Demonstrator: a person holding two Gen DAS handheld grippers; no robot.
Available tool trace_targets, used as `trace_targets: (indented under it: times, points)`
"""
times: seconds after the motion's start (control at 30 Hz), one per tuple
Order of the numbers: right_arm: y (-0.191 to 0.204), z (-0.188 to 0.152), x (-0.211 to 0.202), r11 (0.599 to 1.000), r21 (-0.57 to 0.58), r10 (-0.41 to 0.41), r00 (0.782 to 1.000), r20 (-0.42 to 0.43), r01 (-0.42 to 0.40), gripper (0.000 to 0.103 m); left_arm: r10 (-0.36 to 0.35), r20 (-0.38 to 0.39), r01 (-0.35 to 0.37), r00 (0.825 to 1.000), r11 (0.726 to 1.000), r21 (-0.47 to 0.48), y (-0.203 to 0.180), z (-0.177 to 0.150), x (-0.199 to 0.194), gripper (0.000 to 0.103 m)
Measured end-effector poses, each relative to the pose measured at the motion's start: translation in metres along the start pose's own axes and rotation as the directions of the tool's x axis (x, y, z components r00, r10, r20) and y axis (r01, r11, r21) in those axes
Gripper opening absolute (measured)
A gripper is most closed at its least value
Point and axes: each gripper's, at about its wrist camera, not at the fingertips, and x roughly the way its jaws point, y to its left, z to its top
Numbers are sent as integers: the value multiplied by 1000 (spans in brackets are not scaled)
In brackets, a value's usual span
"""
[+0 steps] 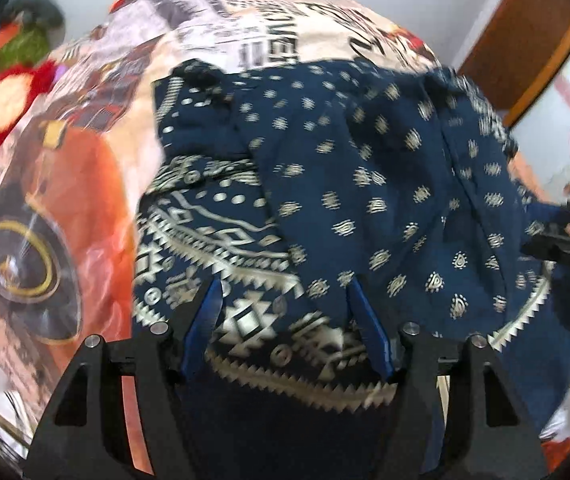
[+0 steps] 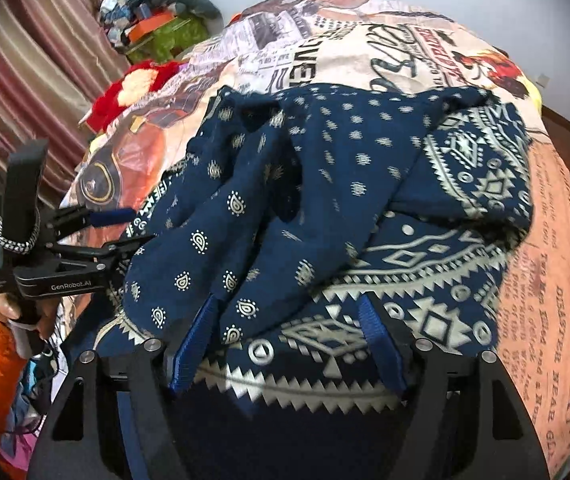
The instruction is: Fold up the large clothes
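Observation:
A large navy garment [image 1: 365, 184] with cream paisley dots and a zigzag border lies bunched on a printed bedspread [image 1: 85, 184]; it also shows in the right wrist view [image 2: 345, 184]. My left gripper [image 1: 283, 284] is open, its blue fingers [image 1: 209, 312] spread over the garment's near border. It shows from the side in the right wrist view [image 2: 125, 228], at the cloth's left edge. My right gripper [image 2: 289, 308] is open, its blue fingers [image 2: 381, 344] resting on the near border. Its black body shows at the right edge of the left wrist view [image 1: 565, 236].
The bedspread [image 2: 545, 240] has newspaper and orange prints. A red and cream plush item [image 2: 137, 84] and a pile of things [image 2: 157, 20] lie at the bed's far left. A striped curtain [image 2: 25, 80] hangs left. A wooden board [image 1: 525, 40] stands far right.

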Motion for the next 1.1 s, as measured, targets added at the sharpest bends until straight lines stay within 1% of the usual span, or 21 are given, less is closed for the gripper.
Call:
trace_targets:
  times: [0.07,0.13,0.27,0.37,0.47,0.5,0.57,0.67,0.7,0.73,0.77,0.8,0.83,0.87,0.9,0.93,0.97,1.0,1.03,1.07,1.1]
  points:
    - [-4,-3,-11,1000,17,-11,1000,17,10,71,24,29,-23,999,999,-35,14,-3,-16,65]
    - [-6,-7,-25,999,18,-40,998,40,39,71,51,58,-47,997,997,-66,30,-6,-33,65]
    - [-14,-16,-53,996,24,-83,993,87,82,71,98,70,-87,993,986,-141,61,-20,-51,65]
    - [-24,-29,-71,993,58,-106,988,113,100,72,93,43,-82,995,976,-201,82,-41,-50,66]
    - [-35,-47,-81,988,111,-119,986,120,105,72,79,-23,-82,997,961,-264,97,-67,-34,66]
    - [-38,-52,-83,986,130,-119,986,120,103,72,71,-42,-79,997,957,-279,99,-74,-29,66]
    - [-42,-63,-84,983,161,-110,986,121,90,72,31,-83,-56,996,945,-322,103,-94,-15,66]
    - [-47,-80,-85,979,194,-84,989,120,59,72,-30,-107,-13,994,925,-380,102,-112,-1,66]
    - [-46,-83,-84,979,197,-76,990,117,51,72,-58,-115,7,992,915,-403,100,-116,4,66]
    - [-45,-86,-83,980,192,-79,989,126,54,72,-106,-130,41,986,903,-428,97,-121,12,66]
    - [-43,-88,-82,981,184,-90,986,138,64,72,-140,-140,65,980,895,-441,94,-123,17,66]
    - [-40,-89,-81,981,178,-98,985,141,72,72,-146,-135,72,980,893,-445,89,-124,18,66]
    - [-38,-89,-80,982,176,-97,985,142,71,72,-130,-128,63,983,900,-432,85,-121,16,66]
    - [-36,-88,-80,983,173,-83,986,146,57,72,-131,-127,66,983,905,-420,81,-119,15,66]
    - [-32,-87,-78,986,166,-56,987,151,31,72,-148,-122,87,981,910,-406,75,-115,13,64]
    - [-30,-87,-77,987,159,-43,987,155,19,71,-163,-116,104,980,910,-401,71,-111,12,58]
    - [-26,-86,-75,989,146,-34,987,158,11,69,-177,-113,119,978,912,-392,67,-108,10,55]
    - [-22,-86,-72,991,134,-48,986,160,27,65,-183,-112,129,977,919,-372,60,-104,8,47]
    - [-19,-86,-71,992,123,-62,985,160,42,58,-177,-109,128,978,927,-354,57,-101,5,39]
    - [-17,-86,-69,992,109,-73,984,163,56,54,-166,-103,124,981,937,-327,51,-97,2,35]
    - [-15,-87,-68,993,101,-78,983,166,62,42,-158,-95,123,983,945,-304,45,-93,-2,26]
